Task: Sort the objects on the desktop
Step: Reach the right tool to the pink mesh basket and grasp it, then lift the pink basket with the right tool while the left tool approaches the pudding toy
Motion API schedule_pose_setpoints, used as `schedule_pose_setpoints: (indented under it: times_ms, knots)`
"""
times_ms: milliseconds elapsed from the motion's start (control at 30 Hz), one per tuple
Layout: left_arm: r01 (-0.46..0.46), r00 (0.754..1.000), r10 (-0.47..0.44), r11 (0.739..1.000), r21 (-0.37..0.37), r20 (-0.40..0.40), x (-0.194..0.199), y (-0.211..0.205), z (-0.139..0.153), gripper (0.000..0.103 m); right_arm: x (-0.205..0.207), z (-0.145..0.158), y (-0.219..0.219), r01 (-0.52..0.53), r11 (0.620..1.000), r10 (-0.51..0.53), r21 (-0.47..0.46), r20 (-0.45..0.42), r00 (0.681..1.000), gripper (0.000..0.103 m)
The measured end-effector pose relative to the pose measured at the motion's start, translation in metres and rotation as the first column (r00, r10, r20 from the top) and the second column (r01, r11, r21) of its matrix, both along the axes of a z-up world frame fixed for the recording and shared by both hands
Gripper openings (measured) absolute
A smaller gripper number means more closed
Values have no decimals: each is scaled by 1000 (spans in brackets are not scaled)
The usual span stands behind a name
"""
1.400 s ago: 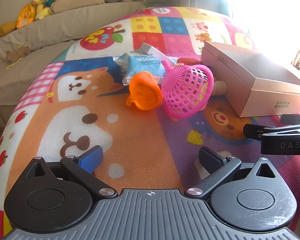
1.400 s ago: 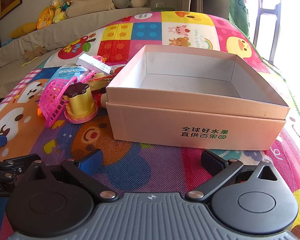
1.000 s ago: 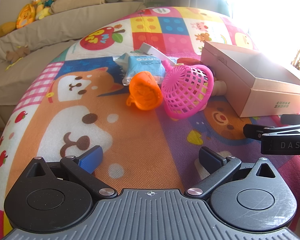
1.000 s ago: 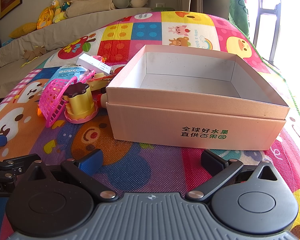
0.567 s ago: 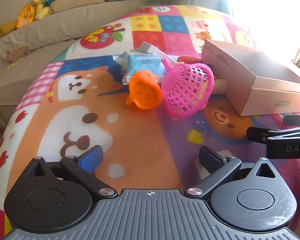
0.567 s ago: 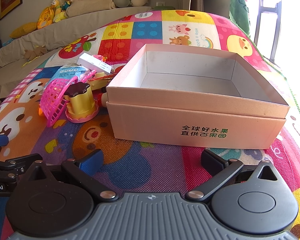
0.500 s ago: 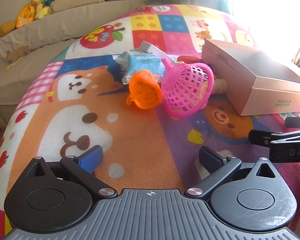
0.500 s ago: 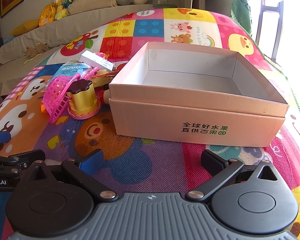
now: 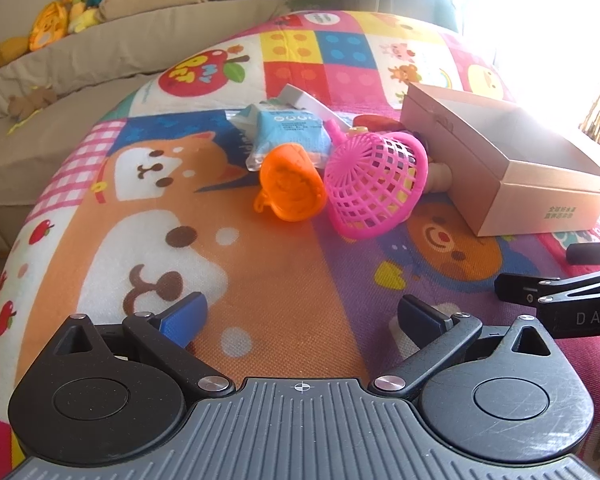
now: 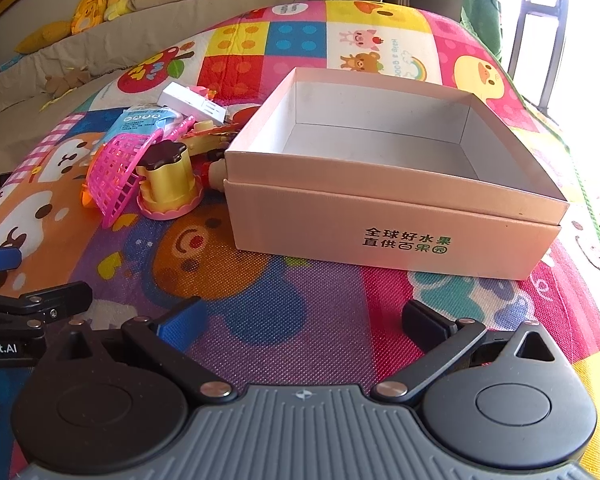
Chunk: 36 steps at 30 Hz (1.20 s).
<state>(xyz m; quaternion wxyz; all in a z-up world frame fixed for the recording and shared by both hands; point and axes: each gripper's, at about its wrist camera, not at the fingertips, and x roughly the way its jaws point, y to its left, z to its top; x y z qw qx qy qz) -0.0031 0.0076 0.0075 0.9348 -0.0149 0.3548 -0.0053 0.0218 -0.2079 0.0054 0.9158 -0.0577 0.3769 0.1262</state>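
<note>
A pile of small objects lies on the colourful play mat: an orange toy cup (image 9: 290,188), a pink plastic basket (image 9: 374,186) on its side, a blue tissue pack (image 9: 290,134), a white box (image 10: 192,102) and a yellow toy pot with a dark lid (image 10: 168,178). An open pink cardboard box (image 10: 384,216) stands to their right and is empty inside. My left gripper (image 9: 302,314) is open and empty, well short of the orange cup. My right gripper (image 10: 304,320) is open and empty in front of the box.
The mat (image 9: 260,280) lies over a rounded surface that drops off at the left edge. A grey sofa (image 9: 80,64) with plush toys stands behind. A bright window is at the right. Each gripper shows at the edge of the other's view.
Both grippers have risen and tilted slightly, so the toys and box sit a little lower and farther in view. Nothing was grasped or moved on the mat.
</note>
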Motion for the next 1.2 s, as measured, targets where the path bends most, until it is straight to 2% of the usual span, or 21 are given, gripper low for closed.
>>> schedule_pose_setpoints:
  times_ms: [67, 133, 200, 233, 267, 300, 333, 367, 433, 600, 667, 700, 833, 967, 1100, 1200]
  knots:
    - [-25, 1000, 25, 1000, 14, 16, -3, 5, 3, 103, -2, 3, 2, -59, 998, 59, -20, 7, 998, 103]
    - [-69, 997, 67, 997, 35, 46, -3, 14, 8, 103, -16, 11, 11, -138, 988, 144, -62, 98, 985, 103]
    - [-126, 990, 124, 992, 28, 68, -2, 26, 14, 103, -37, 24, 26, -211, 968, 240, -139, 255, 937, 103]
    - [-150, 986, 149, 988, 17, 76, -2, 33, 17, 103, -44, 28, 33, -239, 955, 282, -174, 303, 910, 103]
    - [-176, 981, 175, 984, 4, 85, -1, 41, 20, 103, -51, 34, 45, -275, 934, 343, -227, 363, 867, 103]
    - [-197, 976, 196, 980, -4, 93, -1, 46, 22, 103, -53, 38, 56, -290, 919, 378, -266, 398, 836, 103]
    - [-217, 971, 217, 976, -10, 100, -1, 52, 25, 103, -52, 40, 68, -298, 906, 405, -299, 415, 815, 102]
    - [-233, 967, 233, 972, -14, 106, -1, 56, 26, 103, -49, 42, 79, -310, 894, 429, -324, 420, 800, 95]
    - [-258, 959, 258, 966, -16, 117, -3, 65, 29, 103, -37, 42, 105, -351, 868, 477, -352, 395, 785, 86]
    - [-283, 952, 282, 959, -10, 122, -12, 77, 32, 103, -4, 20, 143, -367, 835, 511, -409, 332, 793, 86]
    - [-280, 952, 279, 960, -12, 126, -14, 79, 32, 103, 3, 12, 147, -366, 833, 506, -415, 303, 807, 72]
    - [-277, 953, 276, 961, -13, 127, -15, 79, 32, 103, 3, 14, 145, -367, 838, 502, -404, 304, 810, 72]
    - [-256, 957, 258, 966, -33, 136, -13, 74, 34, 103, -18, 38, 114, -451, 856, 514, -253, 313, 799, 72]
    - [-195, 967, 203, 979, -65, 153, -9, 61, 37, 103, -45, 57, 66, -557, 829, 549, -47, 255, 796, 72]
    - [-120, 980, 125, 992, -44, 155, 1, 38, 37, 103, -62, 48, 25, -515, 857, 508, -25, 212, 835, 72]
    - [-54, 986, 56, 998, -20, 156, 17, 17, 35, 103, -62, 39, -8, -470, 882, 463, 34, 125, 877, 72]
